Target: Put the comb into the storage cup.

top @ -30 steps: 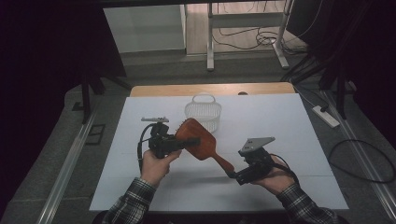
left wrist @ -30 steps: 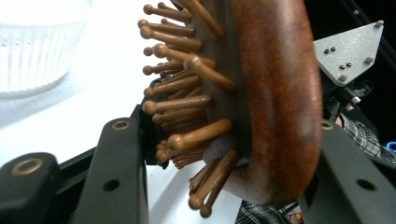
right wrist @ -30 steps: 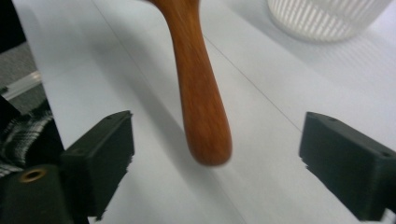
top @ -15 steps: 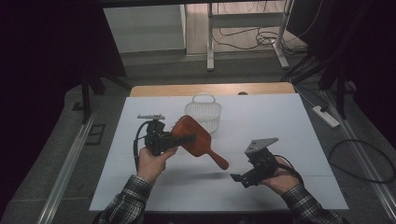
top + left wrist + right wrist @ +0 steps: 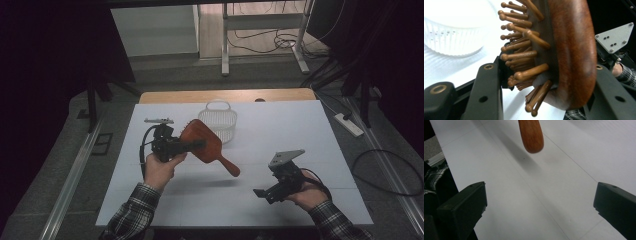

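Observation:
A brown wooden hairbrush [image 5: 212, 150] hangs above the white table, its handle pointing down to the right. My left gripper [image 5: 196, 145] is shut on the brush's head. In the left gripper view the brush [image 5: 571, 50] stands on edge between the jaws of the left gripper [image 5: 546, 75], bristles facing left. My right gripper [image 5: 265, 194] stands open near the front right, apart from the handle. Its jaws have just opened wide and nothing is between them. The right gripper view looks past the right gripper [image 5: 540, 200] to the handle's rounded end [image 5: 531, 135], which floats ahead over its shadow.
A white ribbed basket [image 5: 220, 120] with a hoop handle stands on the table [image 5: 300, 135] behind the brush; it also appears as the basket [image 5: 454, 32] at upper left. Dark floor, rails and cables surround the table.
The right gripper has let go of the brush's handle and drawn back to the right. The left gripper has carried the brush slightly left and up, off the table.

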Demonstrator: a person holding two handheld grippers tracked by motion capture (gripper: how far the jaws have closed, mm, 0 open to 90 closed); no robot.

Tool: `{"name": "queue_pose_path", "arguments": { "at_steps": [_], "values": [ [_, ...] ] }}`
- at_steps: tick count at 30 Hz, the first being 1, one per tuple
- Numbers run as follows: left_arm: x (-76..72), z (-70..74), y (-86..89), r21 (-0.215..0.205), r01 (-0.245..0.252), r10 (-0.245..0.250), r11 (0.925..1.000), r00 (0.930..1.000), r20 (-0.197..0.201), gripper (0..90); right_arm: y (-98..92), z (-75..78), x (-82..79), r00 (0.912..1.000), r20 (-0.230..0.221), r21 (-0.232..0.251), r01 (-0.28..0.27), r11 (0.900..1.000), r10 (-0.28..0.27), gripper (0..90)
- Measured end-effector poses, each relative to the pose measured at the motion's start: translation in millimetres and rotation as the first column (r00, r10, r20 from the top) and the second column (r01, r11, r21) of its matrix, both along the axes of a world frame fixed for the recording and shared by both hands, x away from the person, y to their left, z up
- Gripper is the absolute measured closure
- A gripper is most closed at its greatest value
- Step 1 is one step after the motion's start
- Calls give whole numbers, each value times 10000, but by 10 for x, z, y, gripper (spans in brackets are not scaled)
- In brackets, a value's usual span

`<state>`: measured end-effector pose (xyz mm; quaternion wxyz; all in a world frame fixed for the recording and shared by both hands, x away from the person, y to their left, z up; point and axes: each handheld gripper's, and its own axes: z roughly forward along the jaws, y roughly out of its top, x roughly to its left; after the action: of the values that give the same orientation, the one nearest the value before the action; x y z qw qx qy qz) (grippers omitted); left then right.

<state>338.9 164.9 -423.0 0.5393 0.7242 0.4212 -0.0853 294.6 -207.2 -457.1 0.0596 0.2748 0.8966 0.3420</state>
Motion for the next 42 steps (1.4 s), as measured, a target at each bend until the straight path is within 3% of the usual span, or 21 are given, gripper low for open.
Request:
{"name": "queue_pose_path", "arguments": {
  "at_steps": [30, 42],
  "values": [
    [223, 227, 295, 171, -660, 661, 9977, 9978, -39, 526, -456, 23, -211, 9916, 227, 192, 1272, 9917, -1276, 0],
    [341, 323, 384, 97, -939, 940, 9955, 9955, -77, 527, -657, 19, -298, 9798, 128, 165, 1991, 9798, -1994, 0]
  ]
}}
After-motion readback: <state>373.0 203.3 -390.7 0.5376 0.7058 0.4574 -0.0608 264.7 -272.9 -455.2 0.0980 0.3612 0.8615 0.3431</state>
